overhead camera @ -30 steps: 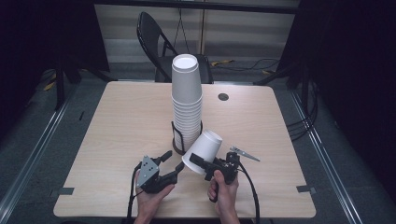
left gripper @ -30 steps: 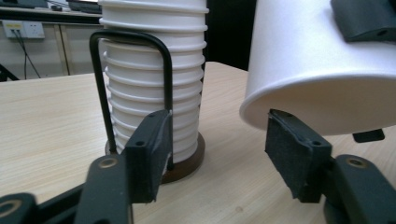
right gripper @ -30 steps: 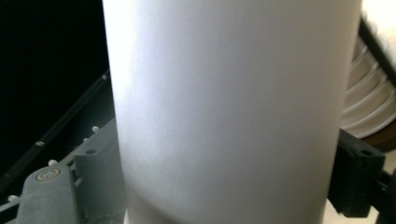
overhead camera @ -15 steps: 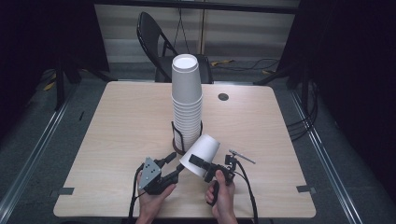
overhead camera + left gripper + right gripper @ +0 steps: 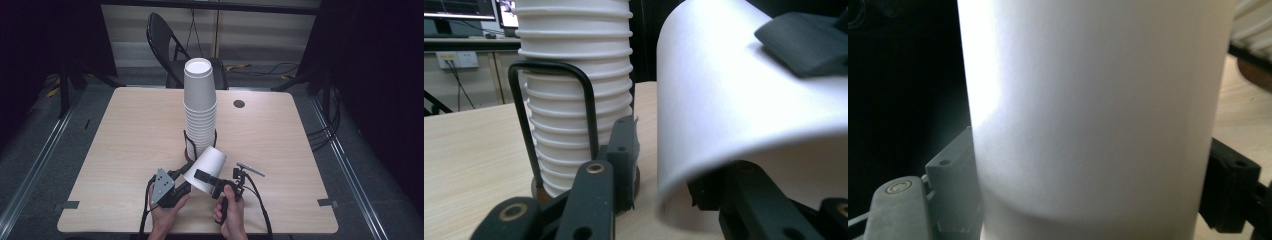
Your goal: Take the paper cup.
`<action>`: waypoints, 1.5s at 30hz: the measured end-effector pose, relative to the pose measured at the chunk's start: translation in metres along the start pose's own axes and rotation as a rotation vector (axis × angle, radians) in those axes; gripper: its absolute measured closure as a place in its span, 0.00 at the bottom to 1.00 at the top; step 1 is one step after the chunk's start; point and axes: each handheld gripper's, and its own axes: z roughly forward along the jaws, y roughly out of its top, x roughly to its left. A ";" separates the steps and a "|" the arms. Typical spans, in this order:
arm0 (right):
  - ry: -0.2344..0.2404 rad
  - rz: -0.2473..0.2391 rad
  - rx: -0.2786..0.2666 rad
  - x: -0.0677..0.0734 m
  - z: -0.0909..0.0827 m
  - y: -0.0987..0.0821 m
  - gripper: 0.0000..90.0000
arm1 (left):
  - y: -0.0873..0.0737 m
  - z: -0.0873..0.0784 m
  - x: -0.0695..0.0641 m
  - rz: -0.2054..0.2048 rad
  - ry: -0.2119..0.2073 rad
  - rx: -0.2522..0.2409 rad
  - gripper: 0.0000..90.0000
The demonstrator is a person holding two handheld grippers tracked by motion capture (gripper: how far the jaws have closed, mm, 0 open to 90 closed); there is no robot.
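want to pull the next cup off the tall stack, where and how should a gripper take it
Grip the top cup across its side wall just above the cup beneath, coming in level from the person's side. It stands upside down, base up, so no open rim is offered, and the wire holder rings only the stack's foot.

My matt black plastic jaws clamp a smooth, matt white paper cup (image 5: 206,168). The pale wood-grain table top (image 5: 130,135) looks smooth, with a faint sheen. A glossy black wire holder (image 5: 554,112) rings the ribbed stack of white paper cups (image 5: 574,75).

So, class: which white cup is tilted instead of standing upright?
The loose cup held between the right gripper's jaws, leaning in front of the stack. Every other cup sits nested upright in that stack inside the wire holder.
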 end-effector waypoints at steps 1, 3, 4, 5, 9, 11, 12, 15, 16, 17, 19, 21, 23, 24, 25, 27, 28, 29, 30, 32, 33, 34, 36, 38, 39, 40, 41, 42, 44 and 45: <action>-0.002 0.001 0.003 0.000 0.001 -0.001 0.17 | 0.000 0.000 0.000 0.000 0.001 -0.003 0.78; -0.010 -0.006 0.010 0.000 0.004 -0.003 0.17 | 0.001 0.001 -0.001 -0.006 0.008 -0.008 0.80; -0.013 -0.010 0.013 0.000 0.005 -0.004 0.17 | 0.001 0.001 -0.001 -0.006 0.008 -0.008 0.81; -0.014 -0.016 0.018 0.000 0.006 -0.005 0.17 | 0.002 0.002 -0.001 -0.014 0.007 0.002 0.83; -0.016 -0.019 0.025 0.001 0.007 -0.006 0.16 | 0.003 0.001 -0.001 -0.024 0.016 0.001 0.90; -0.021 -0.024 0.025 0.001 0.008 -0.006 0.15 | 0.002 0.001 -0.002 -0.032 0.013 0.006 0.90; -0.020 -0.023 0.028 0.001 0.008 -0.006 0.14 | 0.002 0.001 -0.001 -0.024 0.013 0.013 0.90; -0.022 -0.039 0.018 0.001 0.008 -0.006 0.13 | 0.002 0.001 -0.001 -0.031 0.004 0.018 0.93; -0.026 -0.039 0.017 0.001 0.007 -0.005 0.12 | 0.002 0.001 0.000 -0.043 -0.006 0.025 0.94; -0.036 -0.050 0.010 0.002 0.006 -0.005 0.12 | 0.001 0.001 0.000 -0.043 -0.008 0.025 0.95; -0.037 -0.054 0.008 0.002 0.006 -0.004 0.11 | 0.002 0.001 0.000 -0.044 -0.014 0.024 0.95; -0.041 -0.068 0.004 0.002 0.005 -0.004 0.11 | 0.002 0.001 0.001 -0.046 -0.021 0.029 0.96; -0.040 -0.076 -0.002 0.002 0.005 -0.003 0.10 | 0.002 0.000 0.001 -0.060 -0.027 0.029 0.96; -0.040 -0.076 -0.002 0.002 0.005 -0.003 0.10 | 0.002 0.000 0.001 -0.060 -0.027 0.029 0.96; -0.039 -0.078 -0.004 0.002 0.005 -0.003 0.10 | 0.001 0.000 0.002 -0.062 -0.033 0.029 0.96; -0.044 -0.088 -0.016 0.003 0.003 -0.001 0.10 | 0.001 -0.001 0.003 -0.071 -0.045 0.030 0.96; -0.063 -0.102 -0.029 0.004 0.001 0.003 0.11 | 0.001 -0.002 0.004 -0.073 -0.057 0.036 0.96; -0.073 -0.106 -0.038 0.004 0.000 0.004 0.11 | 0.001 -0.002 0.005 -0.078 -0.068 0.042 0.96; -0.077 -0.111 -0.044 0.005 -0.002 0.006 0.12 | 0.000 -0.003 0.006 -0.083 -0.080 0.046 0.96; -0.088 -0.125 -0.058 0.005 -0.005 0.010 0.12 | 0.001 -0.004 0.007 -0.084 -0.090 0.048 0.96; -0.090 -0.128 -0.065 0.005 -0.006 0.012 0.12 | 0.001 -0.005 0.008 -0.080 -0.098 0.053 0.96; -0.090 -0.128 -0.065 0.005 -0.006 0.012 0.12 | 0.001 -0.005 0.008 -0.080 -0.098 0.053 0.96; -0.111 -0.153 -0.080 0.006 -0.011 0.017 0.12 | 0.002 -0.005 0.009 -0.075 -0.108 0.074 0.96; -0.129 -0.168 -0.086 0.007 -0.013 0.020 0.13 | 0.003 -0.006 0.010 -0.058 -0.107 0.087 0.96; -0.131 -0.176 -0.092 0.006 -0.015 0.021 0.13 | 0.004 -0.006 0.010 -0.052 -0.104 0.103 0.96; -0.133 -0.180 -0.097 0.006 -0.016 0.022 0.13 | 0.004 -0.006 0.010 -0.048 -0.102 0.110 0.96; -0.133 -0.180 -0.097 0.006 -0.016 0.022 0.13 | 0.004 -0.006 0.010 -0.048 -0.102 0.110 0.96; -0.141 -0.189 -0.103 0.005 -0.019 0.024 0.13 | 0.005 -0.007 0.011 -0.042 -0.109 0.115 0.96; -0.161 -0.204 -0.109 0.005 -0.022 0.027 0.13 | 0.005 -0.007 0.011 -0.051 -0.118 0.117 0.96; -0.169 -0.210 -0.109 0.006 -0.024 0.028 0.13 | 0.005 -0.008 0.012 -0.047 -0.125 0.122 0.96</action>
